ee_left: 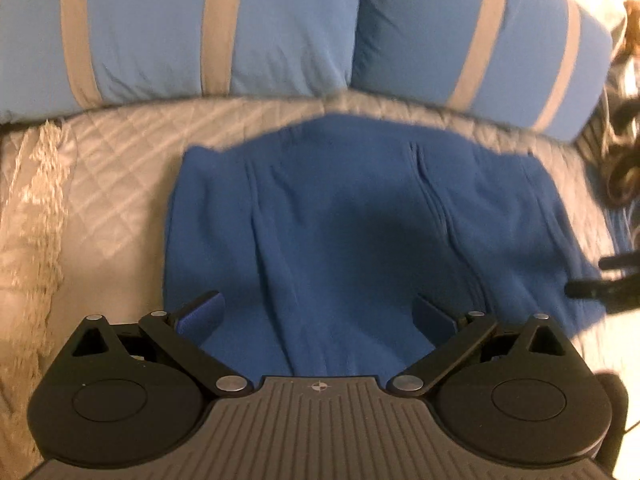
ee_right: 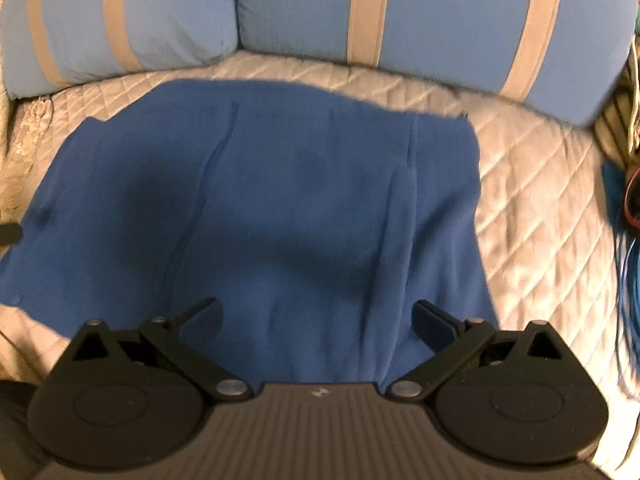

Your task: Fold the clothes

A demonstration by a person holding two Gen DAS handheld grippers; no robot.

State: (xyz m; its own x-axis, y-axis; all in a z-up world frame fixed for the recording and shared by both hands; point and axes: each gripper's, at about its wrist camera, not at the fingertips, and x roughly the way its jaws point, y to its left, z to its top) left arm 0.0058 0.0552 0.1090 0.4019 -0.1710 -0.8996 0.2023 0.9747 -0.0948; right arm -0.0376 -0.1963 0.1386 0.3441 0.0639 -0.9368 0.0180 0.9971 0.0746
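Half-blurred blue garment (ee_left: 340, 220), near edge hidden

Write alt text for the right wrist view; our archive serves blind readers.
A dark blue garment lies spread on a quilted bedcover, the open right tongs over its near edge. Striped blue pillows sit behind.

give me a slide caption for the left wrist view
Left gripper, jaws open, above a dark blue garment spread on a quilted bedspread, striped blue pillows behind.

One blue garment (ee_left: 340, 220), two striped blue pillows (ee_left: 180, 28), one quilted cover (ee_left: 120, 160).
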